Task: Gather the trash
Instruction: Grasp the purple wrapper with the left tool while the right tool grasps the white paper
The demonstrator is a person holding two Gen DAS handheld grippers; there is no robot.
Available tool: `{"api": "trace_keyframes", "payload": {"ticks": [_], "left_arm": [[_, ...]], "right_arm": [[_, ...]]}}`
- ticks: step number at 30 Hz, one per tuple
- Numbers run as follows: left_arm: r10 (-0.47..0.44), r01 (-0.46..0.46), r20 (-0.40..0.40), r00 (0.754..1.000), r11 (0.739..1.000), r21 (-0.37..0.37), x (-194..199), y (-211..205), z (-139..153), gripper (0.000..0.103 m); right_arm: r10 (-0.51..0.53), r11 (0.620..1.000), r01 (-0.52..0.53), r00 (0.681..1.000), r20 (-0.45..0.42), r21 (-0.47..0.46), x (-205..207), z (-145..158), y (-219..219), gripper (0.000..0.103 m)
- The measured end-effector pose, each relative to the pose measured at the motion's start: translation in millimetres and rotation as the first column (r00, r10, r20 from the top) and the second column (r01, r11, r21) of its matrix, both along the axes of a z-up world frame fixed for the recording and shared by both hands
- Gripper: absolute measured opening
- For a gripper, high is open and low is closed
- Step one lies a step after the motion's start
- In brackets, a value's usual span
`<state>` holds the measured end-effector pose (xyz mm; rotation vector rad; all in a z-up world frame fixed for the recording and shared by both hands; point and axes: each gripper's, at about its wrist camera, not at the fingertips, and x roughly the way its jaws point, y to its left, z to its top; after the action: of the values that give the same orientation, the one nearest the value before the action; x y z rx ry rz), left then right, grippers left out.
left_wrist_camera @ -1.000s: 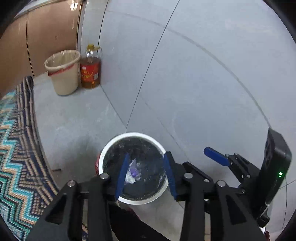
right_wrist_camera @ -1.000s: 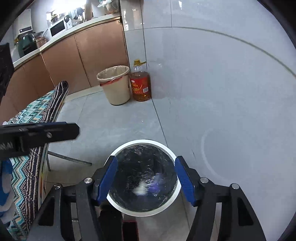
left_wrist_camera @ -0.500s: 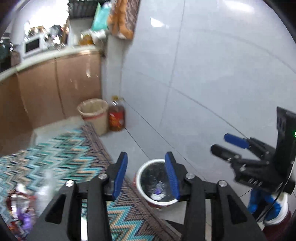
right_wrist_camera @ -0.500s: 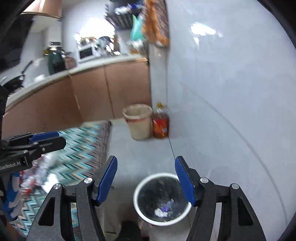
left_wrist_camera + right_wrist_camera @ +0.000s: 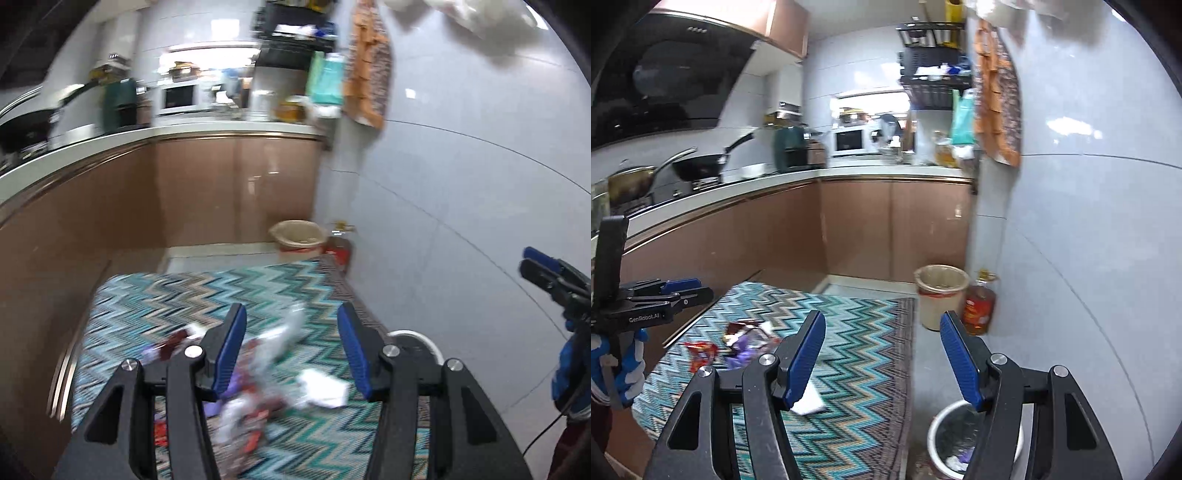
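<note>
Several pieces of trash lie on a zigzag-patterned table cloth [image 5: 177,299]: crumpled wrappers [image 5: 255,398] and a white tissue [image 5: 325,391] in the left wrist view, and red and purple wrappers [image 5: 742,339] and a white paper [image 5: 812,402] in the right wrist view. My left gripper [image 5: 291,354] is open and empty above the wrappers. My right gripper [image 5: 882,362] is open and empty above the table's right edge. A white bin with a black liner [image 5: 945,443] stands on the floor beside the table, with scraps inside.
A beige waste basket [image 5: 942,291] and an oil bottle [image 5: 979,306] stand by the tiled wall. Brown kitchen cabinets [image 5: 857,229] run behind the table. The left gripper also shows in the right wrist view [image 5: 665,291].
Both grippers have lifted away from above the white bin and swung back toward the table. The trash on the cloth has come into view. Both stay open and empty.
</note>
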<state>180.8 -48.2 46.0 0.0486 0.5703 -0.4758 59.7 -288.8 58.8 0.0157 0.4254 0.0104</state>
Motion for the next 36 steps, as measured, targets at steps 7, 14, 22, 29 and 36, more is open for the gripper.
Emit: {"api": "trace_keyframes", "payload": {"ticks": [7, 14, 22, 29, 36], "left_arm": [[0.088, -0.095, -0.151, 0.985, 0.994, -0.046, 26.8, 52.2, -50.3, 0.049], [0.119, -0.173, -0.375, 0.919, 0.978, -0.113, 71.4, 55.5, -115.6, 0.049], [0.183, -0.299, -0.537, 0.824, 0.944, -0.136, 117.3, 52.8, -168.9, 0.047], [0.219, -0.331, -0.544, 0.810, 0.937, -0.115, 129.9, 53.6, -182.2, 0.019], [0.244, -0.311, -0.460, 0.854, 0.948, -0.074, 120.6, 47.8, -178.1, 0.004]], "right_arm": [[0.127, 0.992, -0.127, 0.989, -0.076, 0.005, 34.1, -26.9, 46.7, 0.062], [0.196, 0.980, -0.188, 0.950, -0.243, 0.058, 79.5, -93.6, 63.7, 0.059], [0.252, 0.967, -0.214, 0.882, -0.399, 0.137, 127.1, -164.9, 63.0, 0.051], [0.290, 0.956, -0.240, 0.842, -0.454, 0.166, 150.1, -197.6, 65.4, 0.048], [0.332, 0.943, -0.280, 0.786, -0.521, 0.178, 163.5, -224.1, 70.3, 0.025]]}}
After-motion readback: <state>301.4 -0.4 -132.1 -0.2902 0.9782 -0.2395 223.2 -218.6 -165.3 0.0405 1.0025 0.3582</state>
